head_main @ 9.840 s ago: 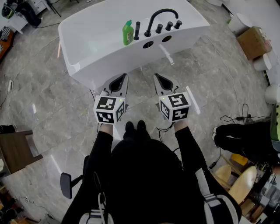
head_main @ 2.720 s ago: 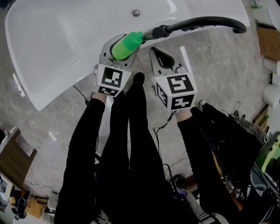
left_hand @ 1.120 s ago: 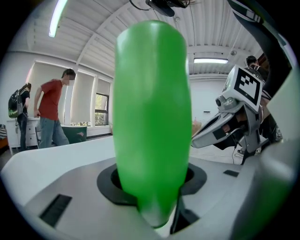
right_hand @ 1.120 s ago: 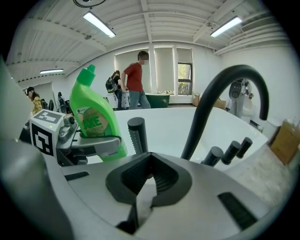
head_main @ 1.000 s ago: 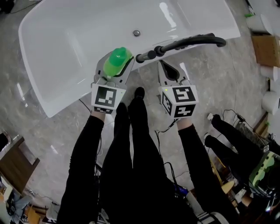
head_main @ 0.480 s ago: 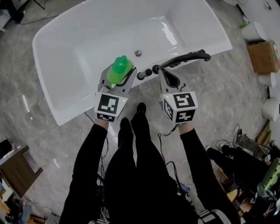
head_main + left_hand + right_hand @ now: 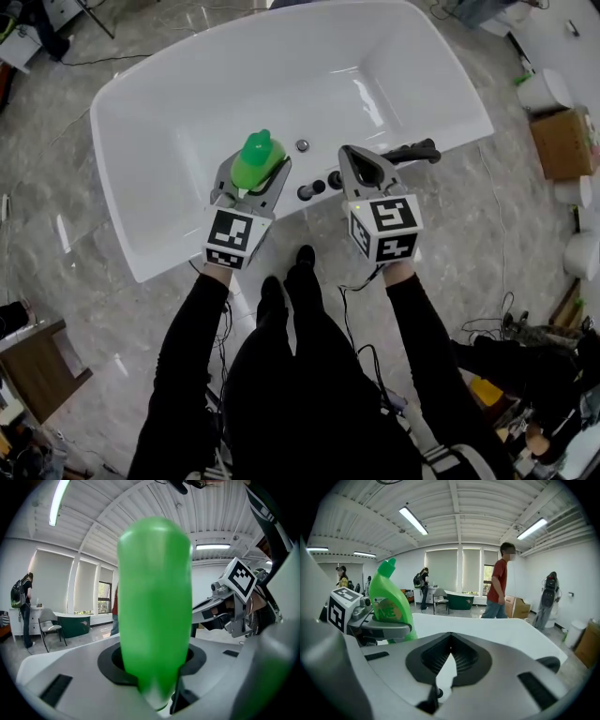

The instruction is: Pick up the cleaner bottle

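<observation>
A green cleaner bottle (image 7: 258, 159) stands upright between the jaws of my left gripper (image 7: 253, 171), which is shut on it and holds it in the air above the near rim of the white bathtub (image 7: 187, 112). In the left gripper view the bottle (image 7: 154, 606) fills the middle and hides the jaw tips. From the right gripper view the bottle (image 7: 390, 601) shows at the left, clamped in the left gripper. My right gripper (image 7: 345, 153) hangs beside it, shut with nothing in it; its jaw tips meet (image 7: 450, 634).
A black faucet (image 7: 410, 152) and black knobs (image 7: 320, 186) sit on the tub's near rim, just under the right gripper. A cardboard box (image 7: 561, 141) and white buckets (image 7: 544, 89) stand at the right. A person in a red shirt (image 7: 499, 592) stands beyond the tub.
Both grippers have risen away from the tub rim, the left one carrying the bottle. The tub looks smaller and more of it shows. The right gripper now covers part of the faucet.
</observation>
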Demonstrator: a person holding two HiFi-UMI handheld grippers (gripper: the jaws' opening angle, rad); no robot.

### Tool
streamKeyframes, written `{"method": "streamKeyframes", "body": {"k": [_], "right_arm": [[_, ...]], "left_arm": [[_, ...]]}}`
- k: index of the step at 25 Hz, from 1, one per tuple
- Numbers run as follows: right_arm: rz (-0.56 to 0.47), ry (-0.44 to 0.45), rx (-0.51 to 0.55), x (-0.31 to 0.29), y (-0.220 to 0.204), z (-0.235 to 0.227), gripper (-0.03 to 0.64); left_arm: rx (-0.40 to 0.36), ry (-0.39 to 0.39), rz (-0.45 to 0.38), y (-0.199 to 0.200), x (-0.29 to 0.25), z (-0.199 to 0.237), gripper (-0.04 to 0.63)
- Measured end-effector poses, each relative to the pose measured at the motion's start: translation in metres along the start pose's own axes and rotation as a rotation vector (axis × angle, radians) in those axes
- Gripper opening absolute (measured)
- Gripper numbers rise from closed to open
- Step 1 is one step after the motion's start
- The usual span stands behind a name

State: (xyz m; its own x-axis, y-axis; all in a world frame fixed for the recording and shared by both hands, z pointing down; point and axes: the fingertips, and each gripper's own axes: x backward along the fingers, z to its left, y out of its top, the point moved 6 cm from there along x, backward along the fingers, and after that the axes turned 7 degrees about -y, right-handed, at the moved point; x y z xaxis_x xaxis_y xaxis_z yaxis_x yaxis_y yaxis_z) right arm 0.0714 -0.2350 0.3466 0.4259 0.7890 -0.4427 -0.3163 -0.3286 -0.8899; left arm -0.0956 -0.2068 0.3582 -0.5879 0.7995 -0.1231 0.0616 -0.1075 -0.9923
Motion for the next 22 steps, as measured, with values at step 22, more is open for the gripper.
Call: {"method": "streamKeyframes", "body": {"k": [22], "right_arm": [[-0.087,0.09,0.032,-0.037,0.065,-0.028,0.002]], "left_arm": [[-0.044,0.102,-0.009,0.061,-0.025,0.036,0.189]]}}
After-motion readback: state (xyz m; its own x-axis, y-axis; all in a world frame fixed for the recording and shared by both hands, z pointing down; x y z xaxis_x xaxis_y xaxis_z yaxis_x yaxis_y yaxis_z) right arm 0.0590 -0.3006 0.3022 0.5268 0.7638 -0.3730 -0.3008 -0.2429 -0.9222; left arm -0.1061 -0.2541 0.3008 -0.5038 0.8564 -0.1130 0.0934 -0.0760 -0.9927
